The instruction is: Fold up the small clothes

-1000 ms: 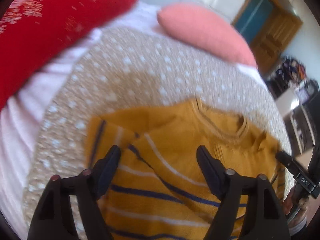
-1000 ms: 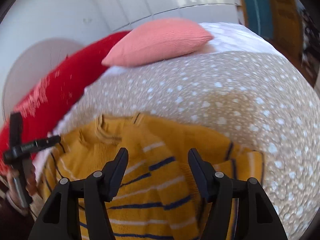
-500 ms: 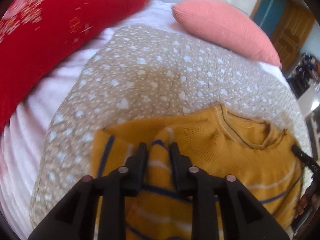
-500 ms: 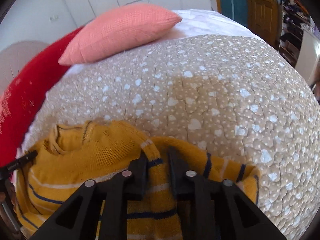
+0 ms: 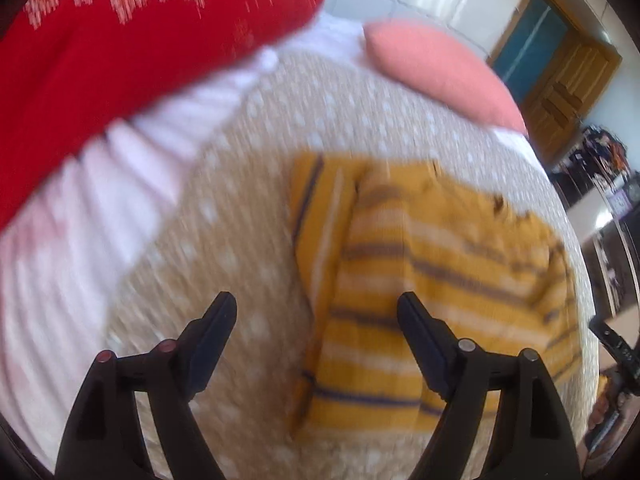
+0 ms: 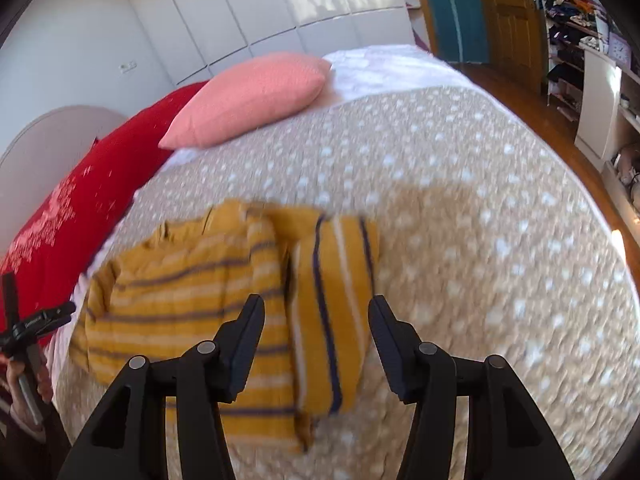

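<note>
A small mustard-yellow sweater with navy and white stripes lies folded on the beige dotted bedspread. My left gripper hovers over the sweater's left edge; its jaws are opening and hold nothing. In the right wrist view the sweater lies with a sleeve panel folded along its right side. My right gripper hangs above that panel, jaws opening, nothing pinched between them. Both views are blurred by motion.
A red pillow and a pink pillow lie at the head of the bed, over a white sheet. A wooden door and cluttered shelves stand to the right. The other gripper's handle shows at the left edge.
Half a second ago each gripper pinched a fold of sweater. Both have let go and opened, and both have pulled back. The sweater now lies narrower, with its sides folded in.
</note>
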